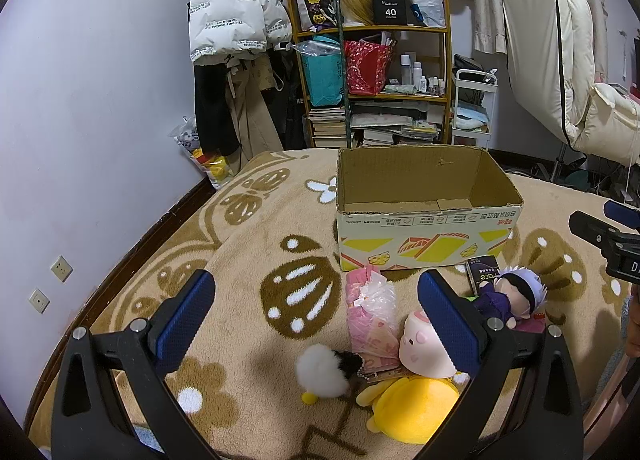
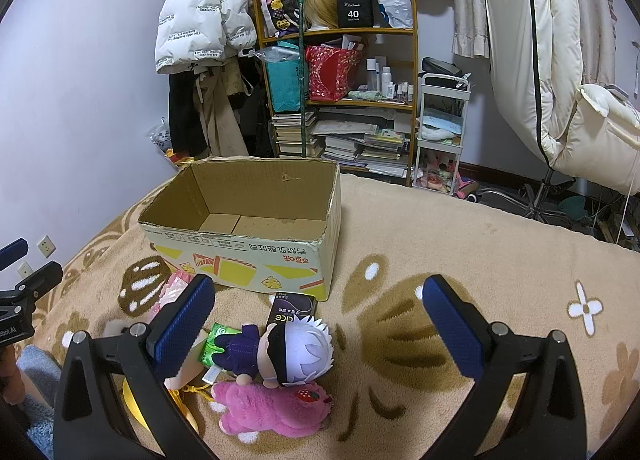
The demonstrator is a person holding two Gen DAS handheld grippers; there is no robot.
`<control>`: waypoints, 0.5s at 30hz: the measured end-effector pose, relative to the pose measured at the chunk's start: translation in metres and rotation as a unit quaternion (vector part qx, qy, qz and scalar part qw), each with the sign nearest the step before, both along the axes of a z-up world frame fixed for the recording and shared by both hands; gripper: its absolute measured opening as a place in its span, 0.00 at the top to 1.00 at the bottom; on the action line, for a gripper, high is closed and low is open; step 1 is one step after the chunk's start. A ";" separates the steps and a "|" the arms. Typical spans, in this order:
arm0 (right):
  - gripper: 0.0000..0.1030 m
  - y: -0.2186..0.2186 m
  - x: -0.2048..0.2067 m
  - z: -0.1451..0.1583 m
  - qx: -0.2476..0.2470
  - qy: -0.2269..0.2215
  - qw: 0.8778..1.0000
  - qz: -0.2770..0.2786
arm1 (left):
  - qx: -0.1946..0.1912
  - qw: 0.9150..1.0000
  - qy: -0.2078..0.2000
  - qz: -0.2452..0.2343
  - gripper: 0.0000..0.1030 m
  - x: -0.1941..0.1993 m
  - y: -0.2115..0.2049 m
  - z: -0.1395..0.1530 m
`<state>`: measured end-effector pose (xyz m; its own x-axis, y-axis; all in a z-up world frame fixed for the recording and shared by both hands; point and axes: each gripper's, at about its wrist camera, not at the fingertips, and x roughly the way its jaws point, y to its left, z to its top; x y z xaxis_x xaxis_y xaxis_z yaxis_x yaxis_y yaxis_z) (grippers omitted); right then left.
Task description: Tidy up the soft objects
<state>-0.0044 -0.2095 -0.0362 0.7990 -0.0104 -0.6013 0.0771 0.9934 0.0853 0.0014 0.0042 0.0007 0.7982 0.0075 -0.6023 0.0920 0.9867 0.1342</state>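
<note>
- Left claw [image 1: 316, 302] gapes wide, empty, over the blanket [image 1: 248, 244] before the cardboard box [image 1: 424, 215].
- Right claw [image 2: 318, 302] likewise spread, holding nothing.
- In front of the box lie the white-haired doll [image 2: 288, 352], pink plush [image 2: 272, 408], yellow plush [image 1: 412, 408] and white pompom [image 1: 320, 370].

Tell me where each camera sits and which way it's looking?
Left wrist: on the left hand-held gripper, facing the cardboard box and toys; its own open fingers show, with the right hand-held gripper at the right edge.
Right wrist: on the right hand-held gripper, above the white-haired doll; its own open fingers show.
Both share box, doll and bookshelf.
</note>
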 end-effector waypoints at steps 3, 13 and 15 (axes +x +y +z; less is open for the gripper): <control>0.00 0.000 0.000 0.000 0.000 0.000 1.000 0.000 | 0.000 1.000 0.000 0.000 0.02 0.000 0.000 0.000; 0.00 0.000 -0.001 0.001 0.000 0.000 1.000 0.000 | -0.001 1.000 0.001 0.001 0.02 0.001 0.003 -0.001; 0.00 0.000 -0.001 0.001 0.000 0.000 1.000 0.000 | -0.001 1.000 0.001 0.001 0.02 0.001 0.002 -0.001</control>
<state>-0.0051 -0.2099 -0.0351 0.7992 -0.0103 -0.6010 0.0767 0.9934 0.0850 0.0021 0.0062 -0.0006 0.7969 0.0086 -0.6041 0.0897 0.9871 0.1323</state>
